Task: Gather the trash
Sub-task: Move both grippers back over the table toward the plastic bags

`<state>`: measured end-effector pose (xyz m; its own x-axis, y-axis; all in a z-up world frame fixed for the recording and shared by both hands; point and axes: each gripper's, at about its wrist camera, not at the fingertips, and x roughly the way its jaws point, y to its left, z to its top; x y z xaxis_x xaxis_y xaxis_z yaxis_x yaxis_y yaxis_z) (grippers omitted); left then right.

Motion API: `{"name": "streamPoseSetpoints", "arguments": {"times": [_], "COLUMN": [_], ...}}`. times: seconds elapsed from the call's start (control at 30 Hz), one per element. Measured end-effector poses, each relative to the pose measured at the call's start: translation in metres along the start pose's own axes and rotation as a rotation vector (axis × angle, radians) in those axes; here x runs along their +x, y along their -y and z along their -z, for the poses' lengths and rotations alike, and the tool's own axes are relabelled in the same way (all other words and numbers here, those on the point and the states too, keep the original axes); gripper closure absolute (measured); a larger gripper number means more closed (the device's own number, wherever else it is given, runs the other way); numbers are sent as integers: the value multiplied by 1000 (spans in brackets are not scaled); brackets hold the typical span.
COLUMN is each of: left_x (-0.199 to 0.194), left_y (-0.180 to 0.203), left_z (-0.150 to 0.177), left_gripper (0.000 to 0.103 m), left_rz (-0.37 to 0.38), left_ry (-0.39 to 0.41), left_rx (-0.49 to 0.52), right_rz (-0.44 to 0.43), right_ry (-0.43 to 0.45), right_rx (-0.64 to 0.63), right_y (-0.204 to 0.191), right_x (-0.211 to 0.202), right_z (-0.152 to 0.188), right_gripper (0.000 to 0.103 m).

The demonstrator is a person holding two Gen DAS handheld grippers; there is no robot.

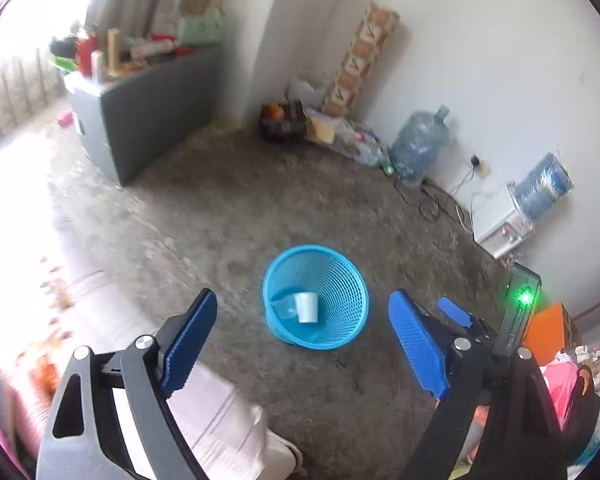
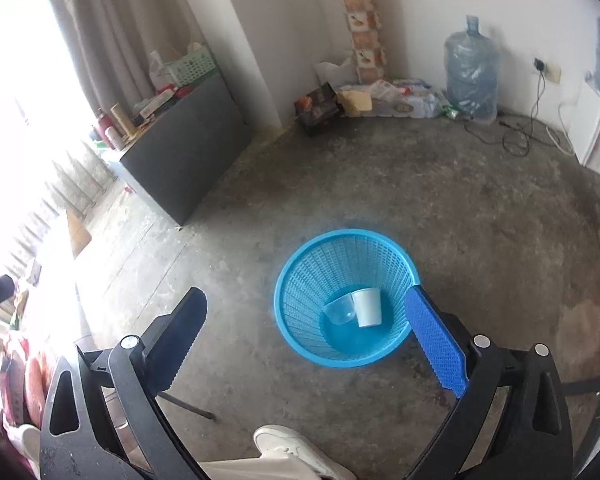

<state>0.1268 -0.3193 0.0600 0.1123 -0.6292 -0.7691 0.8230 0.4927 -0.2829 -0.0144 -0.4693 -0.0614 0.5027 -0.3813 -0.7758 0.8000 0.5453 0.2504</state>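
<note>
A blue mesh waste basket stands on the concrete floor; it also shows in the right wrist view. Inside it lie a white paper cup and a clear plastic cup. My left gripper is open and empty, held above and in front of the basket. My right gripper is open and empty, above the basket, with its right fingertip over the rim. The right gripper's blue finger also shows in the left wrist view.
A grey cabinet with clutter on top stands at the left. Bags and boxes and a big water bottle line the far wall. Cables lie on the floor. A white appliance stands at right. The person's shoe is below.
</note>
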Motion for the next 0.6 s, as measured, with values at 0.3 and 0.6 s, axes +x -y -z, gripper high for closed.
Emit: {"name": "streamPoseSetpoints", "arguments": {"times": [0.3, 0.6], "left_x": [-172, -308], "left_y": [-81, -185], "left_z": [72, 154], "left_gripper": [11, 6], "left_rz": [-119, -370], "left_ry": [267, 436], "left_rx": [-157, -388], "right_rz": [-25, -380], "right_ry": [128, 167], "right_rx": [-406, -583], "right_y": [-109, -185], "right_x": [-59, -92], "right_z": [16, 24], "right_gripper": [8, 8]}}
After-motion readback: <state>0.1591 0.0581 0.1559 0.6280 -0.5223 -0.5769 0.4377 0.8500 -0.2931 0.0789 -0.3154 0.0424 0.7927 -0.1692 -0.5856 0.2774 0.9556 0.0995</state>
